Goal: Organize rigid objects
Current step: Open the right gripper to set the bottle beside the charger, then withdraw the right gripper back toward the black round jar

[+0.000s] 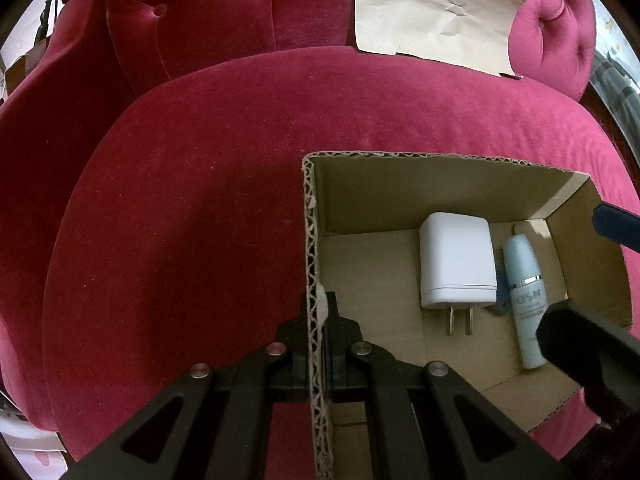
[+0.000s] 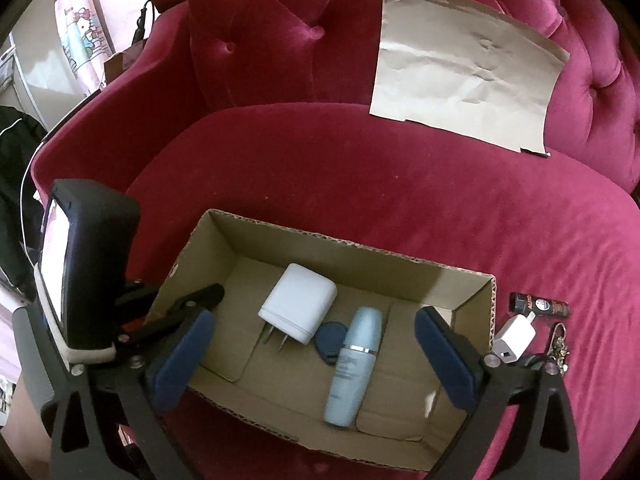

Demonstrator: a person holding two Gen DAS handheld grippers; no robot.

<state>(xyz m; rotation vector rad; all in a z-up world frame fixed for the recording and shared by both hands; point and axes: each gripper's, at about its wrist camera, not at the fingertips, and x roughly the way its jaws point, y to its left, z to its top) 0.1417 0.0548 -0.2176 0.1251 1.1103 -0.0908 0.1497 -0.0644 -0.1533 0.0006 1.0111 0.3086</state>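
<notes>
The left gripper (image 1: pixel 318 320) has its jaws clamped tight on the left wall of the cardboard box (image 1: pixel 316 264); in the left wrist view the corrugated edge runs straight up between the two fingers at bottom centre. The right gripper (image 2: pixel 314 360) stands with its jaws spread wide above the open box (image 2: pixel 400 252), nothing pressed between the blue pads (image 2: pixel 184 360), and the pale blue bottle (image 2: pixel 352 368) lies loose on the box floor between them.

Beside the bottle, toward the left of the frame, lies a white charger (image 2: pixel 298 304) with its two prongs pointing to the lower left, and a small dark blue tag (image 2: pixel 330 342) sits just between charger and bottle, touching or nearly touching both.

From the left wrist view the charger (image 1: pixel 456 260) and the bottle (image 1: pixel 524 300) show at the right, but the tag is mostly hidden behind them, and the right gripper appears only as a blue pad (image 1: pixel 616 228) and a blurred black finger at the right edge.

Only the right wrist view shows what lies outside the box at the right of the frame: a small white adapter (image 2: pixel 514 338), a dark little tube (image 2: pixel 540 306) and a bunch of keys (image 2: pixel 560 348) on the red sofa (image 2: pixel 360 168).

Both views show a sheet of brown paper (image 2: pixel 468 68) leaning on the sofa back, upper right.
</notes>
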